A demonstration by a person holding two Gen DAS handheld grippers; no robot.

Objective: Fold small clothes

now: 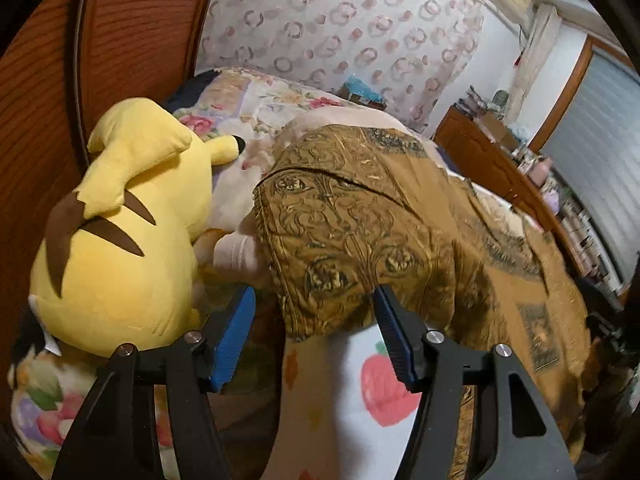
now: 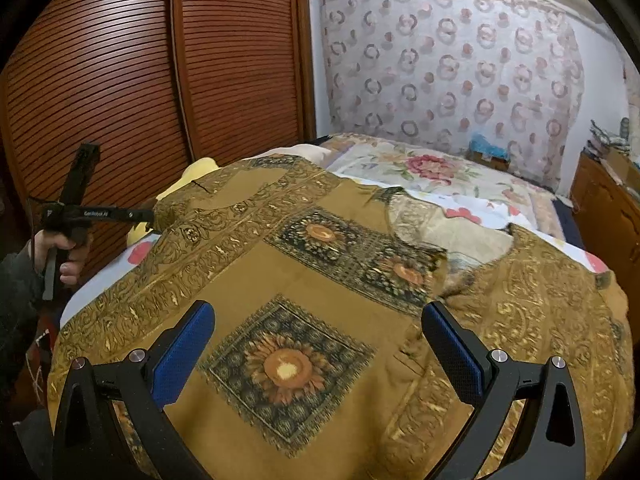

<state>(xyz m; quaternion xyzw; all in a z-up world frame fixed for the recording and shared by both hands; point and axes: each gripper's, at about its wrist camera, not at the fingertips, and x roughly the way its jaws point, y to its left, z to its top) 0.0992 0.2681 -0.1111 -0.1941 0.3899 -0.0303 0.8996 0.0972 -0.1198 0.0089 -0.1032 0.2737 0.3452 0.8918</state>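
From the left wrist view, the left gripper (image 1: 314, 334) hangs with its blue pads apart around the hem corner of the brown patterned garment (image 1: 360, 240), which droops over the bed's fruit-print sheet (image 1: 360, 392); the pads are not seen pressing on the cloth, so it reads as released, with the corner between them or just ahead. A yellow plush toy (image 1: 120, 232) lies just beside that corner, against the slatted wooden wardrobe door (image 1: 40, 120). From the right wrist view, the right gripper (image 2: 316, 344) is spread wide over the middle of the same garment (image 2: 288, 364), above its sunflower panel, holding nothing; the garment is laid out flat across the bed, neckline toward the floral quilt (image 2: 420, 168). At the left edge a hand (image 2: 64, 256) holds the other gripper (image 2: 149, 214), its tip at the garment's far corner. By my judgement, the step is the first grasp before a fold: the left side is set to pinch its corner, and the right has yet to choose an edge. Next the left needs a firm pinch on the cloth alone, clear of the toy, while the right moves to a matching corner so both lift together
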